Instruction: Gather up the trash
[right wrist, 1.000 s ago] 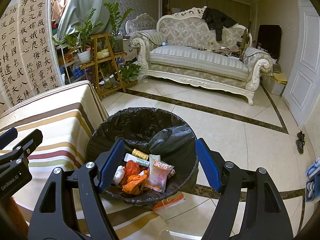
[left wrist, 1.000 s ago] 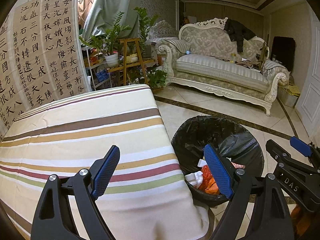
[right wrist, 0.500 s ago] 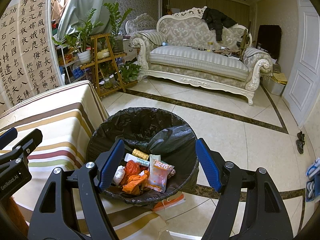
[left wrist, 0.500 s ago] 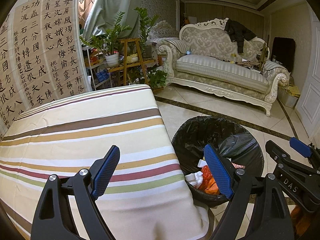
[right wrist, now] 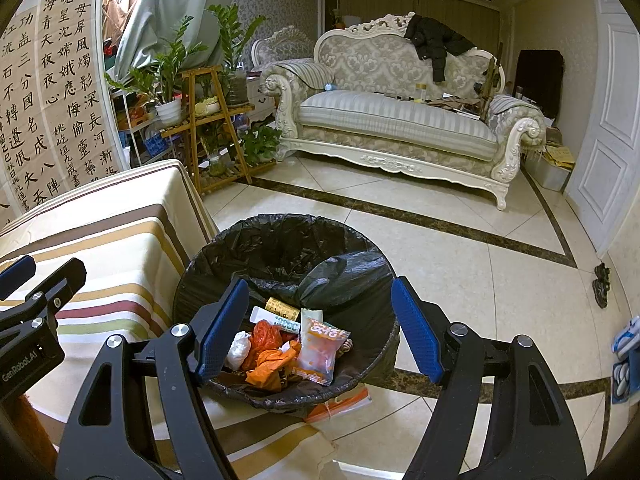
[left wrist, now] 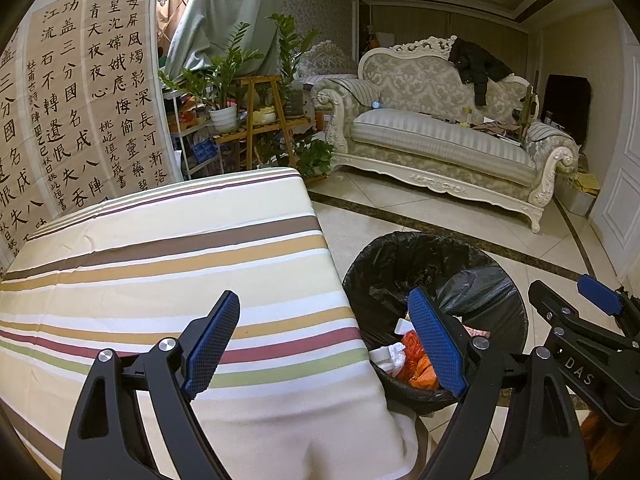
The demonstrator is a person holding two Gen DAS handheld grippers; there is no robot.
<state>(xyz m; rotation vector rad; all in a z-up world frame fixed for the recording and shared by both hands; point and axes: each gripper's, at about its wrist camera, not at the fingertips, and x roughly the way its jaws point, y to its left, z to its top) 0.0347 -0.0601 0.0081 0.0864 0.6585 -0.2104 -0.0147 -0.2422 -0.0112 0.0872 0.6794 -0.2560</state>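
Note:
A round bin lined with a black bag (right wrist: 280, 240) (left wrist: 384, 264) stands on the tiled floor beside the table. Inside it lie several pieces of trash: an orange snack packet (right wrist: 322, 346), crumpled orange wrappers (right wrist: 272, 360), a white wad (right wrist: 239, 344) and a yellow can (right wrist: 282, 307). My right gripper (right wrist: 320, 330) hangs open above the bin with nothing between its blue pads. My left gripper (left wrist: 326, 344) is open and empty over the right edge of the striped tablecloth (left wrist: 160, 272). An orange-and-white wrapper (right wrist: 340, 402) lies on the floor by the bin's near side.
A cream carved sofa (right wrist: 400, 120) with a black jacket stands across the room. Potted plants on a wooden stand (right wrist: 204, 108) and a calligraphy screen (left wrist: 80, 100) lie behind the table. A white door (right wrist: 608, 120) is at the right, shoes (right wrist: 602, 280) below it.

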